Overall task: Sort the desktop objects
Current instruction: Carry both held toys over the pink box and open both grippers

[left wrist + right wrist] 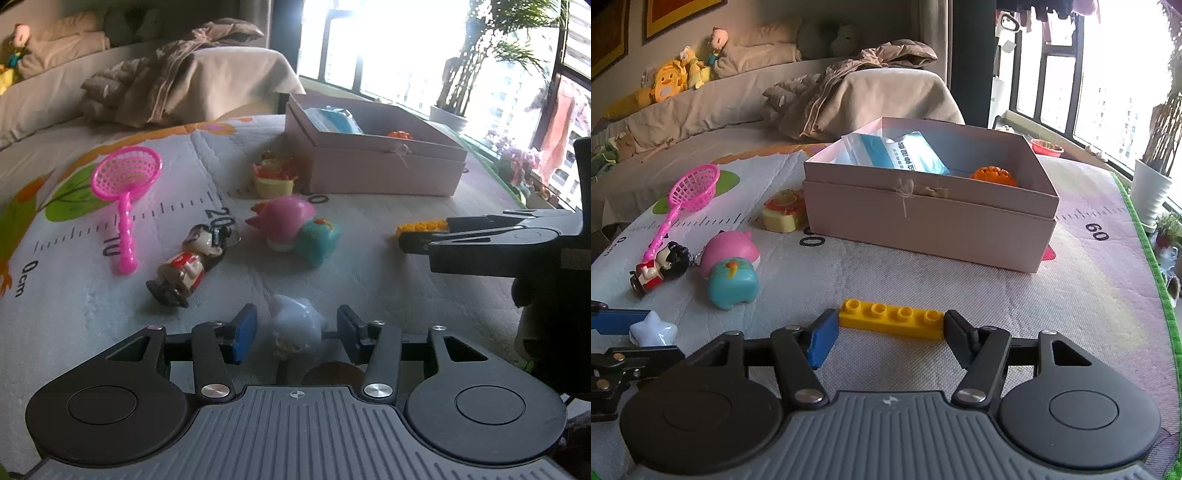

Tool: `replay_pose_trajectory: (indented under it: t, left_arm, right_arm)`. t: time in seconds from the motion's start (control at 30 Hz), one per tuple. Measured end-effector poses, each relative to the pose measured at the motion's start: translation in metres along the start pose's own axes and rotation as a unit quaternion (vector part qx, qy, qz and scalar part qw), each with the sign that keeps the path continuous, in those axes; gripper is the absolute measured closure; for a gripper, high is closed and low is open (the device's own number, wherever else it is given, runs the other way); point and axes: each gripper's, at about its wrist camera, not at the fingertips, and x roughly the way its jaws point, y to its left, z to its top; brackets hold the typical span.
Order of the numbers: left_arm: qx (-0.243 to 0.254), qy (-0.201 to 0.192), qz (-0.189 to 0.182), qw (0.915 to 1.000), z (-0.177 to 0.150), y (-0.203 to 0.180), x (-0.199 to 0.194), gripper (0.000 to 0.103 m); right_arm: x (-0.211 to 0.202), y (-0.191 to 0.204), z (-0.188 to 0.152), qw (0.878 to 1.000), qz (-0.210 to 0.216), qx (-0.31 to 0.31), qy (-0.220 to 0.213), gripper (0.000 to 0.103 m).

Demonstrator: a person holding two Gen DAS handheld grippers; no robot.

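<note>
L gripper (293, 334) sits low over the play mat (369, 280), jaws part open w/ a pale blue star toy (295, 326) between them; pads look close on both sides but there's a sliver of gap each side, so not clamped. R gripper (890, 334) brackets the yellow 4-stud brick (891, 319) lengthwise; R pad touches its end, blue L pad is right at the other end, can't tell if it presses, so grip unclear. Brick lies flat on the mat, in front of the pink box (923, 218). Box is open, holds a blue-white packet (905, 153) + an orange toy (993, 175). Left of the box: yellow-red small toy (783, 210), pink/teal squishy figure (733, 266), a doll keychain w/ black hair (659, 267), pink net scoop (687, 199), all loose on the mat, apart from both grippers. Behind: sofa w/ a crumpled jacket (849, 85).
</note>
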Motion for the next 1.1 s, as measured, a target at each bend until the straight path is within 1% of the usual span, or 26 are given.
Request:
replay_pose_trajectory:
  t: [0.03, 0.1, 0.2, 0.3, 0.47, 0.57, 0.63, 0.7, 0.77, 0.87, 0.93, 0.97, 1.0, 1.03, 1.07, 1.1]
  left_arm:
    - [0.001, 0.001, 0.001, 1.0, 0.0, 0.0, 0.0, 0.058]
    - [0.003, 0.003, 0.003, 1.0, 0.001, -0.001, -0.001, 0.064]
    - [0.004, 0.004, 0.002, 1.0, 0.002, -0.002, -0.003, 0.067]
    - [0.017, -0.006, 0.0, 0.9998, 0.004, -0.009, -0.01, 0.072]
    - [0.037, -0.03, -0.003, 0.9989, 0.019, -0.02, -0.021, 0.073]
    - [0.051, -0.042, -0.012, 0.9977, 0.04, -0.028, -0.018, 0.073]
    - [0.066, -0.057, -0.013, 0.9961, 0.062, -0.036, -0.012, 0.073]
    - [0.085, -0.081, -0.013, 0.9929, 0.087, -0.047, 0.0, 0.073]
    - [0.095, -0.099, -0.017, 0.9904, 0.113, -0.058, 0.019, 0.073]
    - [0.087, -0.113, -0.021, 0.9896, 0.144, -0.07, 0.051, 0.072]
    - [0.08, -0.121, -0.008, 0.9894, 0.157, -0.074, 0.068, 0.067]
    - [0.075, -0.12, -0.002, 0.9899, 0.161, -0.074, 0.075, 0.063]
    - [0.07, -0.116, -0.001, 0.9907, 0.162, -0.073, 0.078, 0.051]
    - [0.065, -0.113, -0.003, 0.9914, 0.16, -0.071, 0.077, 0.042]
    - [0.062, -0.113, -0.007, 0.9916, 0.155, -0.068, 0.073, 0.039]
    - [0.063, -0.112, -0.008, 0.9917, 0.148, -0.064, 0.067, 0.032]
  right_arm:
    - [0.0, -0.001, 0.0, 1.0, 0.002, 0.002, 0.0, 0.04]
    - [-0.002, -0.004, 0.001, 1.0, 0.005, 0.011, 0.001, 0.04]
    - [-0.009, -0.01, 0.004, 1.0, 0.008, 0.014, -0.004, 0.04]
    - [-0.023, -0.017, 0.006, 1.0, 0.012, 0.006, -0.013, 0.04]
    - [-0.05, -0.032, 0.017, 0.999, 0.005, -0.021, -0.043, 0.04]
    - [-0.064, -0.047, 0.032, 0.997, 0.003, -0.018, -0.069, 0.04]
    - [-0.07, -0.058, 0.045, 0.996, 0.002, -0.015, -0.087, 0.04]
    - [-0.072, -0.068, 0.061, 0.995, 0.003, -0.011, -0.103, 0.04]
    - [-0.068, -0.078, 0.082, 0.993, 0.002, -0.006, -0.119, 0.04]
    - [-0.051, -0.087, 0.111, 0.991, -0.012, -0.009, -0.135, 0.04]
    - [-0.032, -0.092, 0.131, 0.991, -0.014, -0.003, -0.132, 0.04]
    - [-0.023, -0.094, 0.139, 0.992, -0.011, 0.002, -0.129, 0.04]
    - [-0.012, -0.096, 0.148, 0.992, -0.008, 0.006, -0.125, 0.04]
    - [0.002, -0.096, 0.156, 0.993, -0.004, 0.007, -0.119, 0.04]
    - [0.015, -0.096, 0.164, 0.994, 0.003, 0.005, -0.109, 0.04]
    - [0.026, -0.095, 0.169, 0.995, 0.009, 0.005, -0.099, 0.039]
